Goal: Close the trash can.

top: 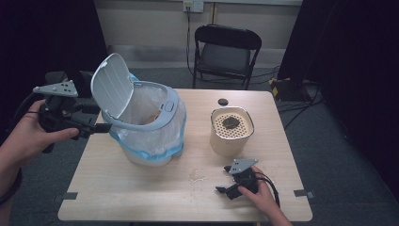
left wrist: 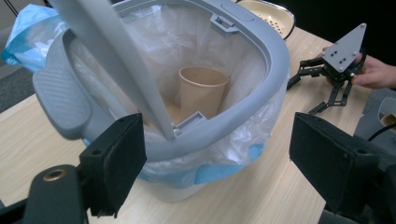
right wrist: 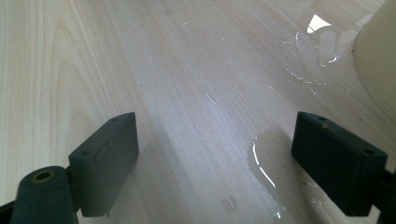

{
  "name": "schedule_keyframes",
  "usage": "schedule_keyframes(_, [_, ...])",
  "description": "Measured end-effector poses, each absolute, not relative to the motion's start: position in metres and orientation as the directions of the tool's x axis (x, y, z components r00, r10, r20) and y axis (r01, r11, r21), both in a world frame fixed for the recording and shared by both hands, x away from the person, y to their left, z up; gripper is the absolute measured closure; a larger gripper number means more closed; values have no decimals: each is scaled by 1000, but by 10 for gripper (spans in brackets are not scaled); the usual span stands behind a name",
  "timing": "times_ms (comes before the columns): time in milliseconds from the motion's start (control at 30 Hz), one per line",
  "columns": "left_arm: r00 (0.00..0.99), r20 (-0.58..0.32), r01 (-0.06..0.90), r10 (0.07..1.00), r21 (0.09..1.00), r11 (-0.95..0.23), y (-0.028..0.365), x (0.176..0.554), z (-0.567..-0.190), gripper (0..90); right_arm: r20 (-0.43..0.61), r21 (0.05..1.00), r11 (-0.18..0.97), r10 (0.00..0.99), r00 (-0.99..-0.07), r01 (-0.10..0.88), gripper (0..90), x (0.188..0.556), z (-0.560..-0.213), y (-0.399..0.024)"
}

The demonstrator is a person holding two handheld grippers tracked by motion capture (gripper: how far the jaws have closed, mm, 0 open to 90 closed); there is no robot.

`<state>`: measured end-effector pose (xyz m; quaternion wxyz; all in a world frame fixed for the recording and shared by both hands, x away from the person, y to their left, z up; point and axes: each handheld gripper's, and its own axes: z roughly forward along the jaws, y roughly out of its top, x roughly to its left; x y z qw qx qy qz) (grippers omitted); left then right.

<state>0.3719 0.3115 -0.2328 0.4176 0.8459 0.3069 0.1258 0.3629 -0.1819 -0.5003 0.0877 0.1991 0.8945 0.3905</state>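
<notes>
- Nearest the high camera, the right tool (top: 226,190) rests low on the worktop (top: 141,188) in the person's right hand, jaws spread wide with nothing between them; its own view looks along wet, spilled patches (right wrist: 261,168) of the wood.
- Left tool (top: 96,122) hangs at the bin's left side, level with its rim, released and gripping nothing; in its own view its black jaws stand well apart, straddling the near edge.
- Bin (top: 170,107) stands left of centre, lined with a clear bag that has a blue edge, its lid (top: 110,87) tipped up and open.
- Paper cup (left wrist: 203,91) sits upright inside the bag, down in the bin.
- Cream canister (top: 230,141) with a perforated top stands right of the bin, well apart from it.
- Judged step: the cup is binned, so shutting the lid looks next.
- To do it well: bring the left tool up behind the raised lid, push it over gently, and keep the jaws off the thin bag so it does not snag.
- Steadying the rim with the right tool would stop the light bin sliding on the wet wood.
</notes>
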Motion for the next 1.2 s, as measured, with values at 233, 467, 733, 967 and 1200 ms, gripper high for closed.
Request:
schedule_keyframes(233, [771, -18, 414, 636, 774, -479, 306, 378, -232, 159, -3, 733, 617, 425, -905, 287, 142, 363, -500, -182])
schedule_keyframes(467, [795, -3, 375, 607, 789, -487, 293, 376, -222, 157, -2, 734, 616, 425, -905, 287, 142, 363, -500, -182])
schedule_keyframes(733, [829, 19, 363, 559, 742, -564, 264, 378, -220, 165, -1, 733, 616, 425, -905, 288, 142, 363, -500, -182])
schedule_keyframes(967, [835, 20, 380, 550, 702, -602, 253, 380, -220, 157, -1, 734, 616, 425, -905, 288, 142, 363, -500, -182])
schedule_keyframes(1200, [859, 13, 354, 512, 706, -613, 238, 380, -223, 176, -2, 734, 616, 424, -906, 287, 142, 363, -500, -182])
